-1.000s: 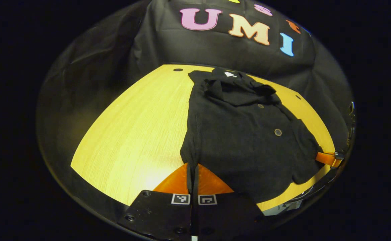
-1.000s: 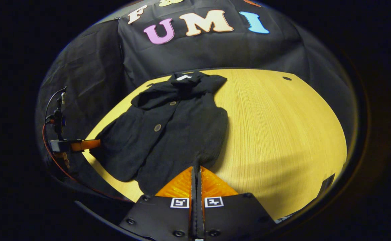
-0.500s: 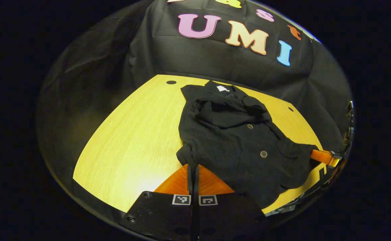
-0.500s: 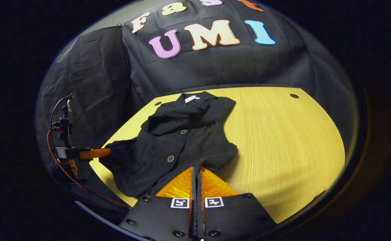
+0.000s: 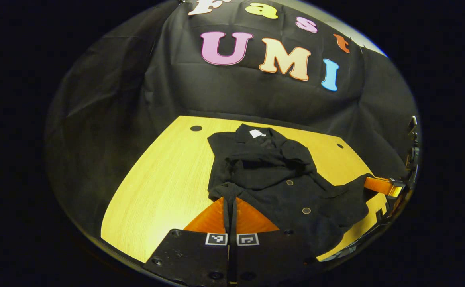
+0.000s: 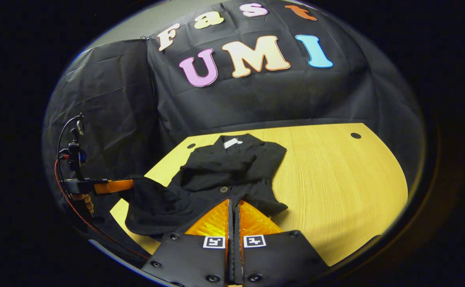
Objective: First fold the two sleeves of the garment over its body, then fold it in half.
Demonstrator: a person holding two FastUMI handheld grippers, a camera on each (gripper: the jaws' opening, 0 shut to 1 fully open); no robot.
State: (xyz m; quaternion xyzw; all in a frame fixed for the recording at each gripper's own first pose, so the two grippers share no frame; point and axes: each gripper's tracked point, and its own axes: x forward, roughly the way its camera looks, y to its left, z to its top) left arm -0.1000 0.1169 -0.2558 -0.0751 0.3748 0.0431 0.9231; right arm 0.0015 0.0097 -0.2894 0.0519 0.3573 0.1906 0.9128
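Note:
A black buttoned garment (image 5: 274,181) lies on the yellow wooden table (image 5: 156,179), collar and white label (image 5: 257,133) at the far end. Its sleeves lie folded over the body. My left gripper (image 5: 230,198) is shut on one lower corner of the garment, held up off the table. In the right gripper view my right gripper (image 6: 232,201) is shut on the other lower corner of the garment (image 6: 224,167). The lower half hangs bunched and sagging between the two. Each gripper also appears from the side: the right gripper (image 5: 369,183), the left gripper (image 6: 126,184).
The table (image 6: 336,179) stretches bare on both sides of the garment, with small dark holes (image 5: 196,128) (image 6: 355,135) near its far edge. A hand (image 6: 84,201) and a red cable (image 6: 59,175) trail behind the left gripper. The black cloth wall stands behind the table.
Both grippers have risen and moved toward the collar, carrying the lower corners. The lower half has lifted off the table and bunched up over the upper half.

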